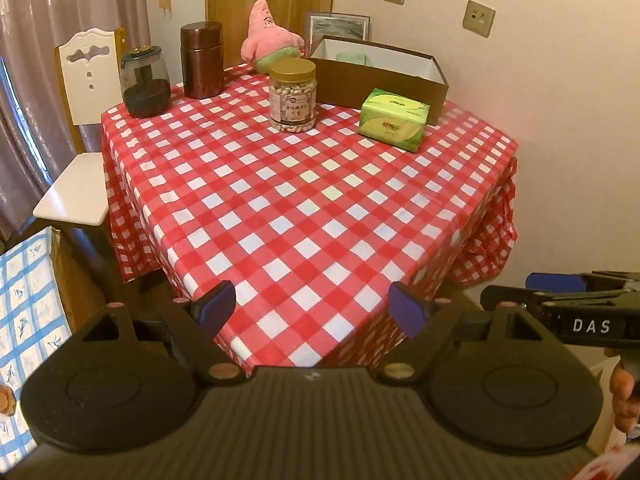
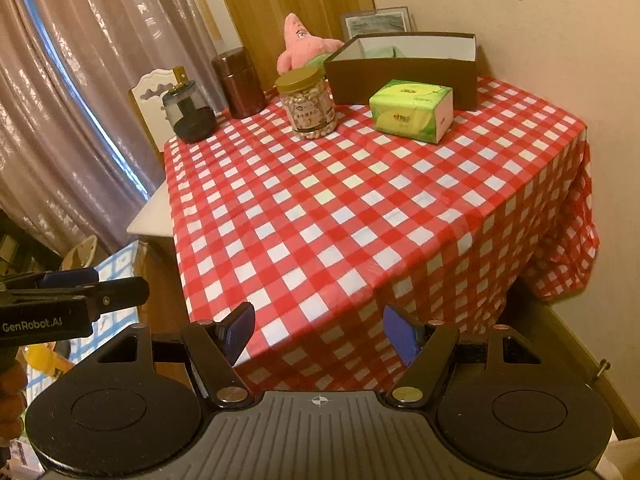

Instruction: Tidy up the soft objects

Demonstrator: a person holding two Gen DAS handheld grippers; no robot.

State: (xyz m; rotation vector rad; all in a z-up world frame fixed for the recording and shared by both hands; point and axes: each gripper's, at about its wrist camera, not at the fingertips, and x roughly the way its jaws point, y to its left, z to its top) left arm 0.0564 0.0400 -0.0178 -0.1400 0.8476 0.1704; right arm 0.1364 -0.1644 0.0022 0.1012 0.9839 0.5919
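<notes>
right tongs [image 2: 320,334] open, empty; pink plush [image 2: 298,42] behind brown box [image 2: 404,76]

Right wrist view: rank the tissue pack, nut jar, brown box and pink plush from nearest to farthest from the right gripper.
1. Tissue pack, right of centre.
2. Nut jar, left of it; close call.
3. Brown box, behind the pack.
4. Pink plush, at the back.

White letters "DAS" stand on the black side of the right claw [image 1: 532,284], seen at the right edge of the left wrist view. "GenRobot.AI" is printed in white on the side of the left claw [image 2: 88,284], at the left edge of the right wrist view. The labels on the nut jar [image 1: 292,94] and the green tissue pack [image 1: 394,119] are too small to read.
</notes>
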